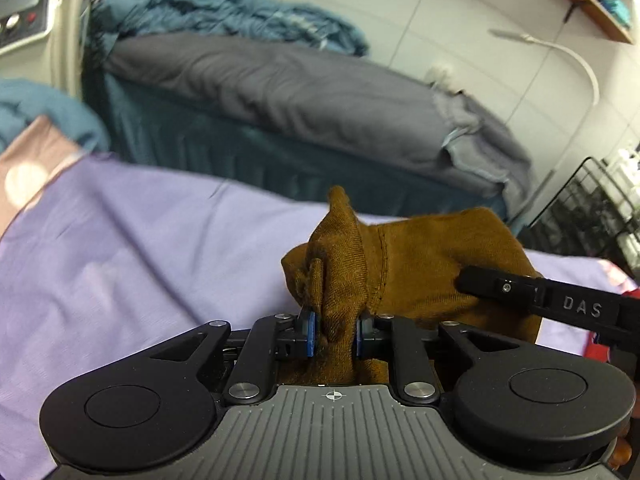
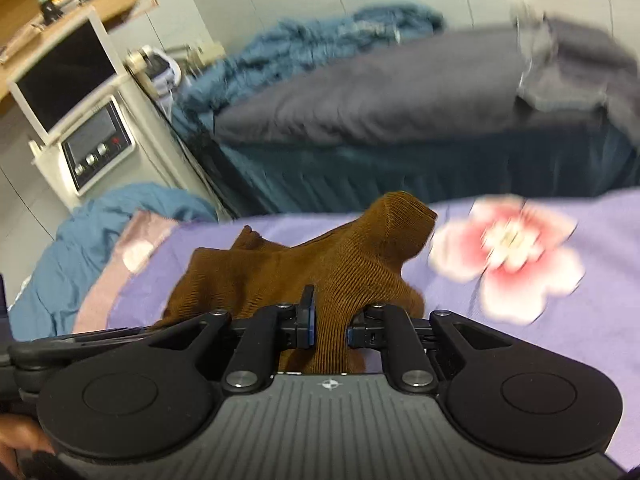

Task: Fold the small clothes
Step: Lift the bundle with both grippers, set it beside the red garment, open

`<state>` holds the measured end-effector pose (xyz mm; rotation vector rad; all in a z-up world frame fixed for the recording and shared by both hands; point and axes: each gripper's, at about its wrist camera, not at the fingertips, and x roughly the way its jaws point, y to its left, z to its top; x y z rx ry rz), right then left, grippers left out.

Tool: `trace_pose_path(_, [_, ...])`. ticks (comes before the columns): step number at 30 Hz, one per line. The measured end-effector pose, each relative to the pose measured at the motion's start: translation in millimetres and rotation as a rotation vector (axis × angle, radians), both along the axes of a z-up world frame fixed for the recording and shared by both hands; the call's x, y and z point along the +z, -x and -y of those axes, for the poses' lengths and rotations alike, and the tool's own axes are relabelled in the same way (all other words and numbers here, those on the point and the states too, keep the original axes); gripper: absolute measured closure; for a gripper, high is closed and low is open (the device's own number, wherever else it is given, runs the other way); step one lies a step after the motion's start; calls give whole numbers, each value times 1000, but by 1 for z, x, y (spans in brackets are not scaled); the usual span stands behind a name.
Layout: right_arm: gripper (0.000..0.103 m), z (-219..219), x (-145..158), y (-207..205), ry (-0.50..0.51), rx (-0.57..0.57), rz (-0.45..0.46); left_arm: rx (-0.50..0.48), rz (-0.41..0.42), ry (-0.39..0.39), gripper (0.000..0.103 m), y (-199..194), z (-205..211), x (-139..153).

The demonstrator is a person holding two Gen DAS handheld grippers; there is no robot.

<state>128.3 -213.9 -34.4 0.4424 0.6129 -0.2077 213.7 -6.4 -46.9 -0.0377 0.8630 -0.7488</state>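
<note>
Two grippers, both clamping the one brown garment [image 1: 420, 264]. Left gripper [image 1: 335, 330]: blue pads [image 1: 310, 330] are pinching a bunched fold of the brown knit between them, jaws narrow. Right gripper [image 2: 329, 328]: jaws are also sitting narrow, squeezing a ridge of the same cloth. In the left wrist view one black finger of the other gripper, lettered DAS, is reaching in from the right and lying against the garment.

The garment is hanging lifted and peaked between the two grips, just above the purple sheet [image 1: 120, 248]; whether any part is touching the sheet, cannot tell.

On that sheet: one pink-and-white flower print [image 2: 508, 256] right of the garment, blurred; one pink patch [image 2: 128, 248] to its left.

Beyond the sheet's far edge: one bed with a grey cover [image 1: 280, 92], one crumpled blue blanket [image 1: 224, 12] on top behind it. Far left of the sheet, one white cart with a control panel [image 2: 96, 148] and one dark screen [image 2: 64, 80].
</note>
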Motion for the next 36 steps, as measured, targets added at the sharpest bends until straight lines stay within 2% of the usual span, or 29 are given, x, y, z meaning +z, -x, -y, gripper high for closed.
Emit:
trace_pose_path(5, [87, 33, 49, 56, 94, -46, 90, -89, 78, 44, 35, 36, 53, 43])
trace_pose_path(9, [87, 67, 82, 122, 165, -81, 133, -169, 97, 104, 35, 76, 101, 72])
trace_pose_path(12, [87, 103, 103, 177, 202, -105, 128, -266, 87, 146, 35, 108, 141, 87])
trace_pose_path(15, [87, 146, 110, 224, 215, -125, 88, -366, 64, 153, 35, 137, 189, 89])
trace_pose_path(18, [87, 193, 95, 253, 252, -158, 27, -457, 53, 137, 36, 160, 246, 72])
trace_pose_path(20, [87, 230, 72, 262, 223, -191, -37, -515, 6, 104, 35, 172, 289, 49])
trace_pose_path(23, [87, 278, 22, 260, 188, -265, -130, -559, -20, 2, 36, 183, 355, 3])
trace_pose_path(26, [85, 312, -24, 250, 135, -350, -200, -557, -21, -93, 36, 188, 396, -37])
trace_pose_path(27, [83, 315, -32, 246, 155, -369, -207, -540, -9, -114, 35, 188, 404, -45])
trace_pose_path(30, [64, 312, -41, 240, 337, -442, -232, -470, 23, -173, 32, 175, 416, -59])
trace_pose_path(31, [47, 306, -42, 239, 377, -461, -249, -445, 22, -193, 27, 169, 417, -63])
trace_pose_path(32, [41, 305, -43, 240, 394, -468, -263, -416, 30, -211, 24, 161, 416, -66])
trace_pose_path(33, [43, 307, -44, 247, 384, -462, -258, -385, 50, -233, 24, 154, 416, -65])
trace_pose_path(34, [46, 305, -40, 252, 350, -437, -230, -356, 71, -251, 12, 149, 414, -64])
trace_pose_path(36, [49, 299, -33, 264, 309, -393, -180, -344, 68, -259, 3, 136, 407, -66])
